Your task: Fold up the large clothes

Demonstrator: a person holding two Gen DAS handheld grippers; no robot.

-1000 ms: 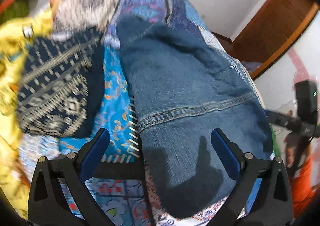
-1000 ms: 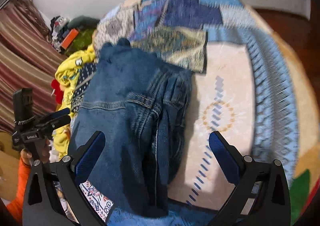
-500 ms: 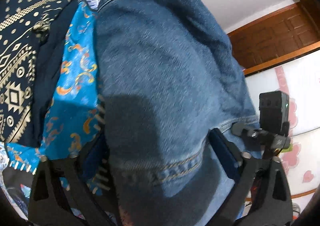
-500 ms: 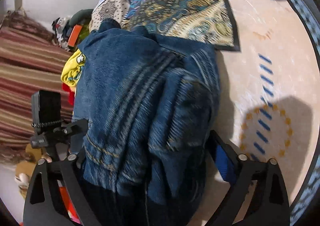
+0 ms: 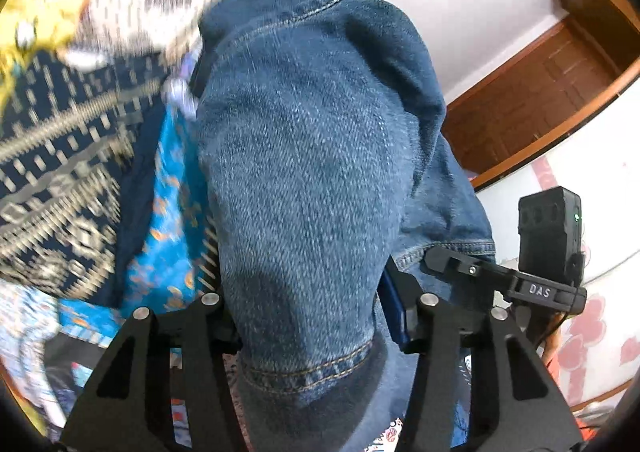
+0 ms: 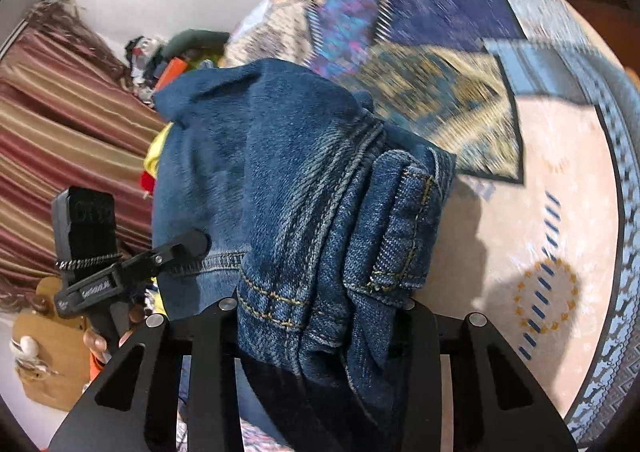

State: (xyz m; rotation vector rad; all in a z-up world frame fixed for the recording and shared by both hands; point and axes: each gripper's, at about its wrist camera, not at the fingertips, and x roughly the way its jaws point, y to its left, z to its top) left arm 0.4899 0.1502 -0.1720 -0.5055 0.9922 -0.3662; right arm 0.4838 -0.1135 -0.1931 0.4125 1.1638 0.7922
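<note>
A pair of blue jeans (image 5: pixel 312 156) lies on the patterned bedspread and fills the middle of both views. My left gripper (image 5: pixel 308 316) is shut on the near hem of the jeans, the denim bunched between its jaws. My right gripper (image 6: pixel 320 312) is shut on the jeans' thick seamed edge (image 6: pixel 340 236), with folded denim layers rising over the jaws. The near end of the jeans is lifted off the bed. The fingertips of both grippers are hidden by the fabric.
A dark navy patterned cloth (image 5: pixel 68 172) and a bright blue cloth (image 5: pixel 172 212) lie left of the jeans. Yellow clothing (image 5: pixel 24 24) is at the far left. The patchwork bedspread (image 6: pixel 540 212) spreads to the right. Striped curtain (image 6: pixel 60 132) stands at left.
Both grippers went from open above the jeans to shut on its near edge. The near edge is now lifted and the denim bunches up toward the cameras.
</note>
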